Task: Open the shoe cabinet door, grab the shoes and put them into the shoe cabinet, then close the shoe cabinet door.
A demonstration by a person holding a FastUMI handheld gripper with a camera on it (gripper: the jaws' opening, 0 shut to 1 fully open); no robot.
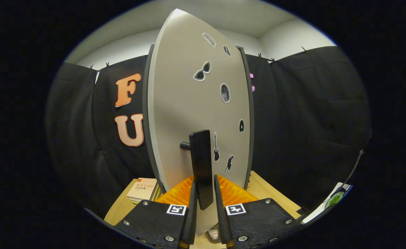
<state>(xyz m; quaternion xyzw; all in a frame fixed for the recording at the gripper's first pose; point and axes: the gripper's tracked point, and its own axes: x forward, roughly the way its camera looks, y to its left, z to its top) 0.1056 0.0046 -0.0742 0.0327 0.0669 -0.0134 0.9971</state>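
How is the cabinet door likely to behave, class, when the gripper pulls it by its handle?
The door looks like a flat, rigid panel, so it should swing without bending. Its dark handle, standing out on a post between the gripper fingers, looks smooth; the grip might slip.

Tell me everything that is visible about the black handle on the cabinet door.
The handle is a flat, upright black bar with a smooth, slightly glossy surface, perhaps plastic or painted metal. A short dark post on its left joins it to the pale grey cabinet door, which carries small stickers. The bar's lower end sits between the two fingers of the gripper, which stand close on either side of it; whether both press on it cannot be told. Its upper part rises above the fingertips.
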